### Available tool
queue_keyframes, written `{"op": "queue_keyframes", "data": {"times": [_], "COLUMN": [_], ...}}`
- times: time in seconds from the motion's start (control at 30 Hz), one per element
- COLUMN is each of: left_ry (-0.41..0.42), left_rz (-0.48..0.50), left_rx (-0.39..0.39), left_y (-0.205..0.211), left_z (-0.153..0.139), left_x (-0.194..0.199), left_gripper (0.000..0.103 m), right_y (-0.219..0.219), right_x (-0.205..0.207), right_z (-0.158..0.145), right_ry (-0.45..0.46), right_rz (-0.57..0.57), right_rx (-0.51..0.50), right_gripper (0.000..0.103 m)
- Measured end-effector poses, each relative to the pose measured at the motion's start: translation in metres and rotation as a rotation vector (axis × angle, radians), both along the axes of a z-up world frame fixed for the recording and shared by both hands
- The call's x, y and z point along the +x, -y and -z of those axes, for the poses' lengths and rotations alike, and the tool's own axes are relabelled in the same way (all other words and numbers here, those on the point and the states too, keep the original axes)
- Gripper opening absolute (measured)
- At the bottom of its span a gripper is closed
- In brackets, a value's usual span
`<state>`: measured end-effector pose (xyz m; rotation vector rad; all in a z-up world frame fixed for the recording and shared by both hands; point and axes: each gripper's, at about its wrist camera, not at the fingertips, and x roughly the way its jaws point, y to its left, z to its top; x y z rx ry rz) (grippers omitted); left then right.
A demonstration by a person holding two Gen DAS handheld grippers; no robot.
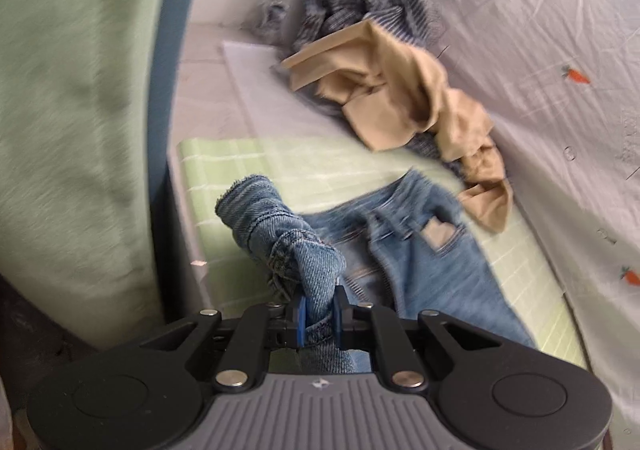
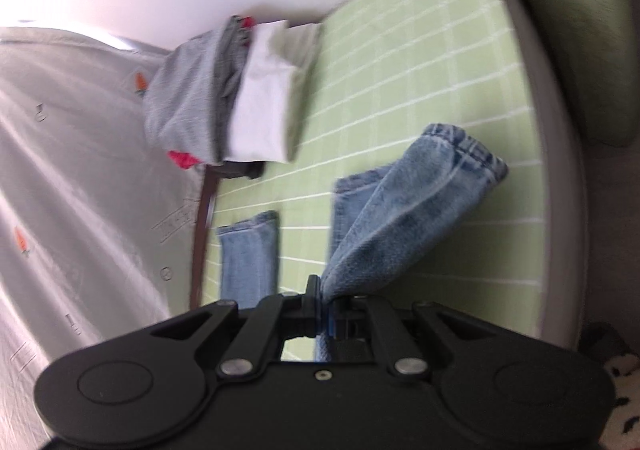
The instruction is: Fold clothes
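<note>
Left tool [image 1: 319,316]: jaws pinch a bunched fold of the blue jeans [image 1: 404,246], with denim filling the gap between the blue pads [image 1: 301,316]. From the grip, a rolled section with a frayed hem rises toward 11 o'clock. The rest of the jeans lies flat on the green checked bed sheet [image 1: 248,161], extending toward 2 o'clock, with a back pocket visible.

Right tool [image 2: 325,304]: jaws are pressed together on a jeans leg [image 2: 404,209]. The leg runs from the grip toward 1 o'clock and its hemmed cuff is raised off the green sheet [image 2: 420,61]. The second leg end [image 2: 250,258] lies flat on the sheet at 10 o'clock of the tool.

Farther out, left view: a crumpled tan garment [image 1: 404,89] at 1 o'clock rests on a grey striped garment [image 1: 352,5]. A white carrot-print cover [image 1: 540,49] lies at 2 o'clock.

Farther out, right view: a stack of folded clothes [image 2: 224,97], grey and white, lies at 11 o'clock on the sheet edge.
</note>
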<state>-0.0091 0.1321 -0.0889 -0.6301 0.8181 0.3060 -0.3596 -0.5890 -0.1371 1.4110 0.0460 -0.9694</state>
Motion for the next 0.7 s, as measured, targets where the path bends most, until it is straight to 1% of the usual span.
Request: {"op": "queue_keyframes", "data": {"times": [0.1, 0.17, 0.23, 0.3, 0.4, 0.6, 0.7], "left_ry": [0.041, 0.074, 0.099, 0.115, 0.121, 0.124, 0.145], "left_rz": [0.009, 0.019, 0.020, 0.023, 0.021, -0.016, 0.004], "left_rx": [0.027, 0.037, 0.028, 0.017, 0.020, -0.018, 0.009], "left_y": [0.012, 0.021, 0.027, 0.033, 0.037, 0.046, 0.062], "left_z": [-0.012, -0.019, -0.024, -0.027, -0.028, -0.025, -0.028], "left_x": [0.008, 0.014, 0.020, 0.026, 0.035, 0.060, 0.084], "left_gripper": [0.014, 0.014, 0.014, 0.013, 0.013, 0.012, 0.012], "right_y": [0.006, 0.010, 0.015, 0.018, 0.023, 0.035, 0.048], "right_x": [0.017, 0.026, 0.036, 0.046, 0.060, 0.089, 0.118], "right_z": [-0.013, -0.018, -0.024, -0.029, -0.034, -0.035, -0.037], "right_ry": [0.010, 0.026, 0.030, 0.014, 0.001, 0.004, 0.001], "right_rz": [-0.030, -0.034, -0.044, -0.062, -0.078, -0.084, -0.104], "right_rx": [-0.054, -0.072, -0.096, -0.125, -0.149, -0.163, -0.189], "right_gripper": [0.004, 0.004, 0.004, 0.004, 0.004, 0.004, 0.004]}}
